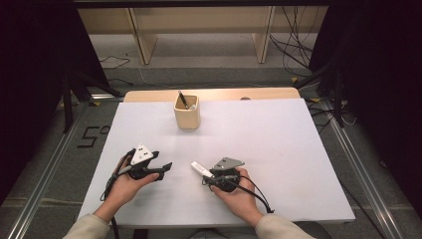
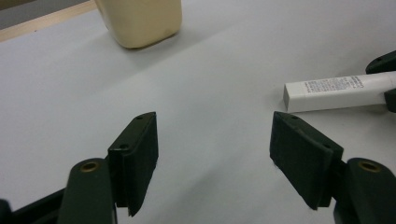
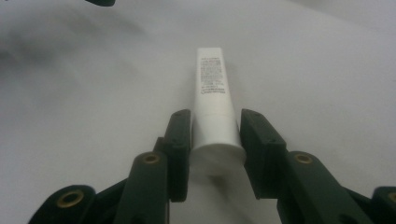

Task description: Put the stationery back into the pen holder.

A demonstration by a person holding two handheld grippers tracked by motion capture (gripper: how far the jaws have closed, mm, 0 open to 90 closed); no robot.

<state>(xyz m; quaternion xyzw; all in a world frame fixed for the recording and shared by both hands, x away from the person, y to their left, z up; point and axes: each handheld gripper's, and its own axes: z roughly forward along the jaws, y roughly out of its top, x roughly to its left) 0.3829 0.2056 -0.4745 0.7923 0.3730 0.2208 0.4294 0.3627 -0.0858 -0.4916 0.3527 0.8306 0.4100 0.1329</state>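
I take the white table first, since everything sits on it, and I place the rest by the beige holder cup at its far middle. That cup already has a dark pen leaning in it, and possibly something pale beside it, though I cannot be sure from the high view.

Nearer me than the cup and a little to its right, my right gripper is clenched on the cap end of the white tube, which points away along the jaws and lies low over the table; whether it is lifted I cannot tell. Nearer me and to the cup's left, my left gripper rests with its jaws spread and nothing between them.

I judge the grasp made and the carry not begun: the tube has yet to travel up to the cup and go in. The stretch of table between tube and cup is bare; only the leaning pen narrows the cup's mouth.
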